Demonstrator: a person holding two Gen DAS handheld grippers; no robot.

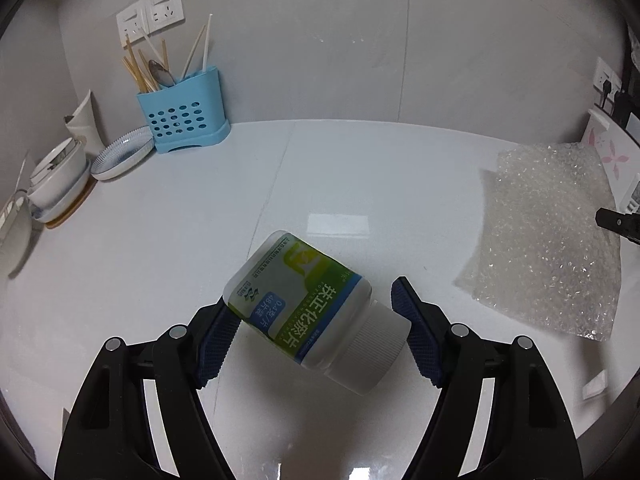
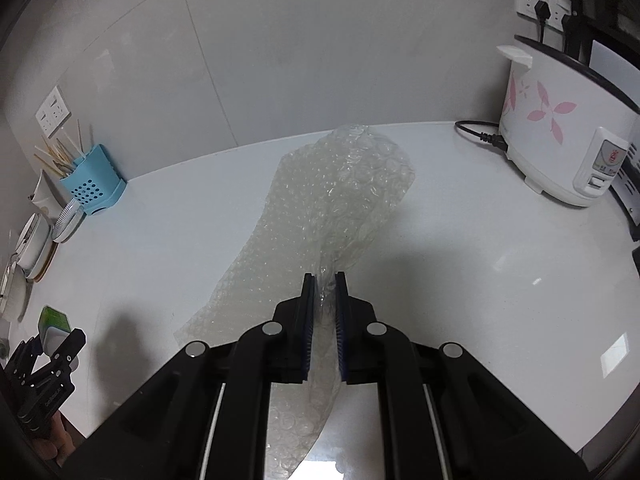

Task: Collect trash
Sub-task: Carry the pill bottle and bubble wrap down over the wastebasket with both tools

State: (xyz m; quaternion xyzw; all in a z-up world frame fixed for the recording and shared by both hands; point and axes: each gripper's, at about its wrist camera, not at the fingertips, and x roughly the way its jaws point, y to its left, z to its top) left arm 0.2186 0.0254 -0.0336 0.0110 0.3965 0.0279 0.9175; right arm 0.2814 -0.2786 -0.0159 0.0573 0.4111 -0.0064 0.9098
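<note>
Left tongs [image 1: 316, 320]: closed on a white pill bottle [image 1: 308, 304] with a green, blue and white label printed in Chinese characters and a ribbed white cap. Bottle tilted, cap toward 5 o'clock, base toward 11 o'clock, held above the white counter [image 1: 160, 248]. One blue-padded finger pressed against the bottle's lower left corner, the other touching the cap at its right. Pointed forward and slightly down over the counter.

Right tongs [image 2: 324, 304]: nearly shut, pinching a gathered fold of clear bubble wrap [image 2: 320, 208]. Sheet crumpled and translucent, stretching from between the pads toward 12 o'clock and trailing below the fingers toward 6 o'clock; whether its far end rests on the counter, unclear. Aimed level along the counter toward the back wall.

Farther out, left view: blue cutlery holder [image 1: 180, 116] with chopsticks and a spoon at 10 o'clock against the wall, patterned dish [image 1: 124, 152] leaning just beside it, stacked white bowls [image 1: 56, 176] at 9 o'clock.

Right view: white rice cooker [image 2: 560, 136] with pink flower print at 2 o'clock, black cord plugged into it; wall sockets above.
</note>
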